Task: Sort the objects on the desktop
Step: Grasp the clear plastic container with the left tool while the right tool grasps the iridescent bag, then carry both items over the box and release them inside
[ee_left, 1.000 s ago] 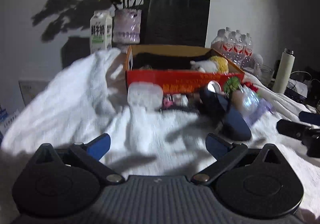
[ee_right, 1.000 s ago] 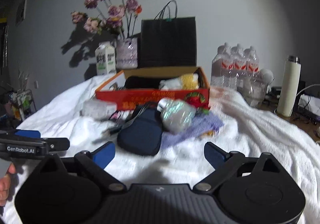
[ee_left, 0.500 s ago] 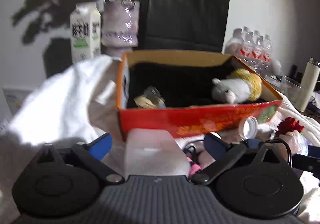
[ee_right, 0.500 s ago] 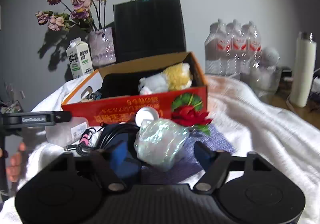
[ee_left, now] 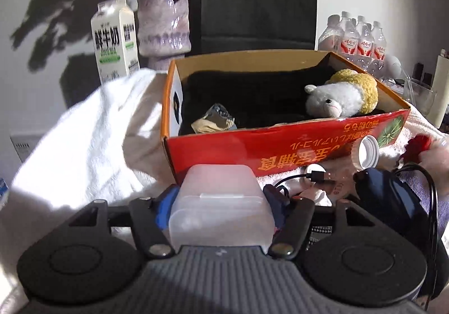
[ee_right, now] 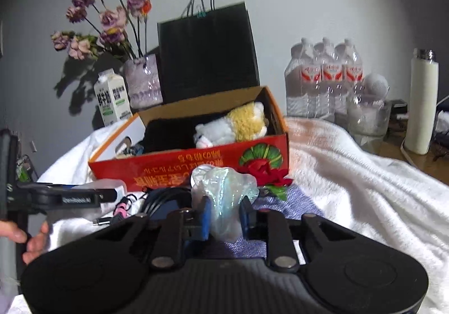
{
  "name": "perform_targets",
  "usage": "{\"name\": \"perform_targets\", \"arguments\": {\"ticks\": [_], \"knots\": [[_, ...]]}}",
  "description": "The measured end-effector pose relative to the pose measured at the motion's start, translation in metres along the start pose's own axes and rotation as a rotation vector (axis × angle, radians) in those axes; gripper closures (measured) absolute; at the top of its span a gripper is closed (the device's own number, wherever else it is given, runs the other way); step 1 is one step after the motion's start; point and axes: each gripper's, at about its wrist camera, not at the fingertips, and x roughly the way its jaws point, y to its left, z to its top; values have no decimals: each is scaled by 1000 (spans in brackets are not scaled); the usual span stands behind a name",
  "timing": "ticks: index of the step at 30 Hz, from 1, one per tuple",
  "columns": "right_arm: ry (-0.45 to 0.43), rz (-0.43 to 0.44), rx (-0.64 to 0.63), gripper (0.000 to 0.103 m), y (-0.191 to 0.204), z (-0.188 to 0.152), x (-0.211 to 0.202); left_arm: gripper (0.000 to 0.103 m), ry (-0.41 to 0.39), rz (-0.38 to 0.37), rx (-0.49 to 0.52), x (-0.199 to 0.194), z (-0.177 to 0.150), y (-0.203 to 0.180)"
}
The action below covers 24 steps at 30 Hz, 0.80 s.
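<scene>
My left gripper (ee_left: 221, 208) is shut on a frosted plastic box (ee_left: 221, 207) just in front of the red cardboard box (ee_left: 280, 151). That cardboard box holds a plush sheep (ee_left: 341, 95), dark cloth and a crumpled wrapper (ee_left: 214, 120). My right gripper (ee_right: 224, 215) is shut on an iridescent plastic bottle (ee_right: 224, 196), whose white cap (ee_left: 367, 152) shows in the left wrist view. A red artificial rose (ee_right: 269, 176), a dark blue case (ee_left: 393, 201) and black cables (ee_left: 311, 175) lie on the white blanket (ee_right: 350, 179).
Behind the red cardboard box (ee_right: 196, 168) stand a milk carton (ee_left: 115, 39), a vase of dried flowers (ee_left: 164, 25) and a black paper bag (ee_left: 258, 2). A pack of water bottles (ee_right: 322, 78), a glass container (ee_right: 367, 117) and a white flask (ee_right: 421, 100) stand at the right.
Both grippers moved forward toward the red box and closed: the left on the frosted plastic box, the right on the iridescent bottle.
</scene>
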Motion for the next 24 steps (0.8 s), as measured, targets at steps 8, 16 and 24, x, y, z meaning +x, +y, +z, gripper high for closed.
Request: {"name": "perform_targets", "arguments": {"ticks": [8, 16, 24], "knots": [[-63, 28, -47, 84, 4, -3, -67, 37, -154, 20, -140, -96, -19, 6], [-80, 18, -138, 84, 17, -39, -115, 36, -220, 47, -187, -188, -71, -15], [-30, 24, -150, 83, 22, -79, -138, 36, -189, 26, -142, -219, -114, -38]]}}
